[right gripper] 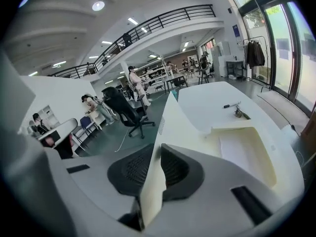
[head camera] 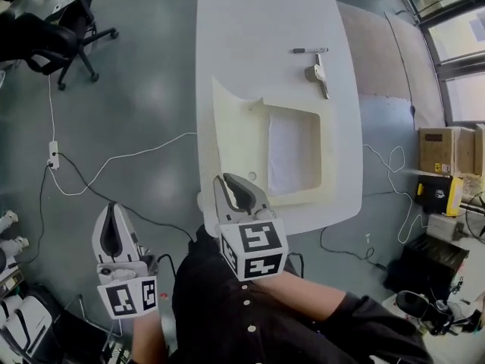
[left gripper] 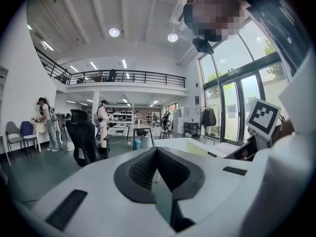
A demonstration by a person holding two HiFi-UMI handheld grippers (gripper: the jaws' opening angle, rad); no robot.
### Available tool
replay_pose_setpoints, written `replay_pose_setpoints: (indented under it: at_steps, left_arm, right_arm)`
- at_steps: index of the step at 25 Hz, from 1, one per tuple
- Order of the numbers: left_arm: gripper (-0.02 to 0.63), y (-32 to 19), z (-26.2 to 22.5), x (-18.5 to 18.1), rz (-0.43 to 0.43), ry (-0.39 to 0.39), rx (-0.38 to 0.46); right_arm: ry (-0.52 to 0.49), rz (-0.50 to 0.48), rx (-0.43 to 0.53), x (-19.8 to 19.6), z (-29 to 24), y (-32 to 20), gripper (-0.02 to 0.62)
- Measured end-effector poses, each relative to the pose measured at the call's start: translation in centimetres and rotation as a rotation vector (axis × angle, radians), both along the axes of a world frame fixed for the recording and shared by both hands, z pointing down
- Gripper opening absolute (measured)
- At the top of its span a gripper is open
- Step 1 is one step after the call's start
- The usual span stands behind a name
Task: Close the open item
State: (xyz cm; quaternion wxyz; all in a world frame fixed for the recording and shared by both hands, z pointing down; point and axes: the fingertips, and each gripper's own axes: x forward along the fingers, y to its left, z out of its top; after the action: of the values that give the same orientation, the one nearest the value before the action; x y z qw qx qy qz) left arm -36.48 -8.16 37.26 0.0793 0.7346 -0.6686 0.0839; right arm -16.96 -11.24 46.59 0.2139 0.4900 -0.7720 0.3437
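A cream shallow box [head camera: 327, 158] lies open on the white table [head camera: 258, 21], with a white sheet [head camera: 292, 150] in its tray. Its lid [head camera: 231, 131] is spread flat to the left of the tray. My right gripper [head camera: 233, 192] is at the table's near edge, shut on the near edge of that lid. In the right gripper view the cream lid [right gripper: 180, 117] runs between the two dark pads of the right gripper [right gripper: 158, 154], and the tray [right gripper: 247, 149] lies to the right. My left gripper [head camera: 114, 230] hangs over the floor left of the table, shut and holding nothing [left gripper: 156, 154].
A black pen [head camera: 311, 50] and a metal clip [head camera: 320, 74] lie on the table beyond the box. A black office chair [head camera: 61, 40] stands far left. A white cable [head camera: 114, 161] runs across the floor. Cardboard boxes [head camera: 443, 150] stand at the right.
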Motion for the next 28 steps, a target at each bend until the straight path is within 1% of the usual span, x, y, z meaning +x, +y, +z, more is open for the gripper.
replay_pose_setpoints:
  at_steps: [4, 7, 9, 11, 14, 19, 23, 28]
  left_arm:
    - [0.017, -1.3, -0.6, 2.9, 0.046, -0.006, 0.014]
    - [0.017, -2.1, -0.8, 5.3, 0.077, -0.005, 0.017]
    - [0.017, -2.6, -1.0, 7.0, 0.099, -0.007, 0.016]
    - [0.017, -2.9, -1.0, 8.5, 0.121, -0.011, 0.012]
    - [0.017, -3.4, -1.1, 10.6, 0.143, -0.017, 0.006]
    - [0.017, -3.5, -1.2, 12.7, 0.160, -0.036, -0.008]
    - [0.017, -3.3, -1.1, 14.0, 0.164, -0.054, -0.021]
    - [0.017, -3.1, -1.1, 14.7, 0.171, -0.076, -0.039]
  right_arm:
    - [-0.072, -0.004, -0.002, 5.7, -1.2, 0.0, 0.048]
    - [-0.142, 0.013, -0.010, 10.2, -1.4, -0.3, 0.037]
    - [-0.168, 0.029, -0.008, 13.2, -1.4, -0.8, 0.034]
    - [-0.202, 0.055, -0.021, 16.0, -0.9, -1.3, 0.032]
    - [-0.280, 0.097, -0.057, 19.9, 0.2, -1.7, 0.031]
    - [-0.369, 0.152, -0.100, 25.1, 2.3, -1.4, 0.032]
    - [-0.375, 0.200, -0.128, 29.0, 5.3, -1.1, 0.034]
    - [-0.345, 0.247, -0.170, 31.3, 9.3, -0.7, 0.043]
